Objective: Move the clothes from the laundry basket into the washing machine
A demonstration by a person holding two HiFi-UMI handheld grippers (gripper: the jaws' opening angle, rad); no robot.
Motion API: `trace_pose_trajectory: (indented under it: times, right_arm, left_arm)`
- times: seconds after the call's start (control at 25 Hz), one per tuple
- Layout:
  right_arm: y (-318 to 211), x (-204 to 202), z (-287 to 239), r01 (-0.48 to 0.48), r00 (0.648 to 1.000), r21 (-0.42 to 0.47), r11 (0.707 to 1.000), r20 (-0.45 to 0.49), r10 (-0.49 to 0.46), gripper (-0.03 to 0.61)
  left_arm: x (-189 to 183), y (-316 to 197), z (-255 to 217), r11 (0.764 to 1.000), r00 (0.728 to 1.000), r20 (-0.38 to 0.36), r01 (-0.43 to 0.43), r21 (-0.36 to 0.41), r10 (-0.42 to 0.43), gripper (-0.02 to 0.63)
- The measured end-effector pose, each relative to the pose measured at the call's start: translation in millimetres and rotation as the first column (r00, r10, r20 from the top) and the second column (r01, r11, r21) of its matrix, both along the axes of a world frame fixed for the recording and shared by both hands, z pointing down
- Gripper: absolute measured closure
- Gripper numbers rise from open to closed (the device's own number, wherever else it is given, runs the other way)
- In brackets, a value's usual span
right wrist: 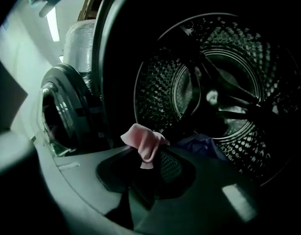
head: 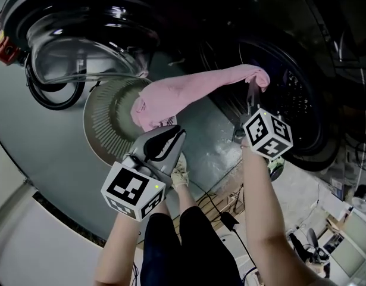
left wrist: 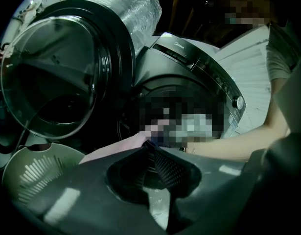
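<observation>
At the mouth of the washing machine drum [head: 299,91], my right gripper [head: 252,93] is clenched on one end of the pink garment [head: 194,88]. A fold of it sticks up between the jaws in the right gripper view. The rest of the cloth slants back down to a bunched tail that hangs over the laundry basket [head: 102,124]. My left gripper [head: 169,134] has its jaws pressed together just beside that tail. The cloth reaches the jaw tips, but I cannot tell whether they pinch any of it. A blue garment [right wrist: 205,146] already lies at the drum's lower lip, and the machine's door [head: 81,52] is swung wide open.

I judge this to be the carry-in step, with the garment half across. Next I need to push the right gripper deep past the rim, bring the tail over the lip, and only then release.
</observation>
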State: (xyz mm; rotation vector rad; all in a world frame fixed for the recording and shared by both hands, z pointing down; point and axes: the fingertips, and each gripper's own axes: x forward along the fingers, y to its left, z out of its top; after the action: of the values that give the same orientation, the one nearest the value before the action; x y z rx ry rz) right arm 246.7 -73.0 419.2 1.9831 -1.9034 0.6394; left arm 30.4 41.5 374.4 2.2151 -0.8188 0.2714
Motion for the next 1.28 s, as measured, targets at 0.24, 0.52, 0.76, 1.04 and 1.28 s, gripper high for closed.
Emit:
trace_pose_trajectory:
  times: [0.24, 0.52, 0.76, 1.04, 1.28]
  right_arm:
    - [-37, 55, 6, -0.122, 0.985, 0.011, 0.992, -0.121, 0.123, 0.479]
    - [-20, 99, 78, -0.337, 0.941, -0.221, 0.915, -0.066, 0.331, 0.331]
    - [-11, 77, 78, -0.264, 0.962, -0.243, 0.934, 0.001, 0.272, 0.198]
    - [23, -27, 42, 0.093, 0.992, -0.128, 0.987, 0.093, -0.081, 0.284]
    - [86, -136, 76, 0.368, 0.891, -0.198, 0.908, 0.353, -0.285, 0.233]
  left_arm:
    - [-2, 9, 16, 1.0, 1.0, 0.005, 0.0, -0.02, 0.0, 0.578]
    - [-4, 21, 41, 0.999, 1.0, 0.024, -0.004, -0.052, 0.005, 0.578]
    - [-11, 21, 61, 0.998, 0.997, 0.078, 0.01, -0.064, -0.006, 0.566]
    - [-21, 12, 98, 0.995, 0.982, 0.191, 0.019, -0.094, -0.001, 0.472]
    - [-24, 11, 116, 0.991, 0.977, 0.215, 0.035, -0.129, -0.006, 0.462]
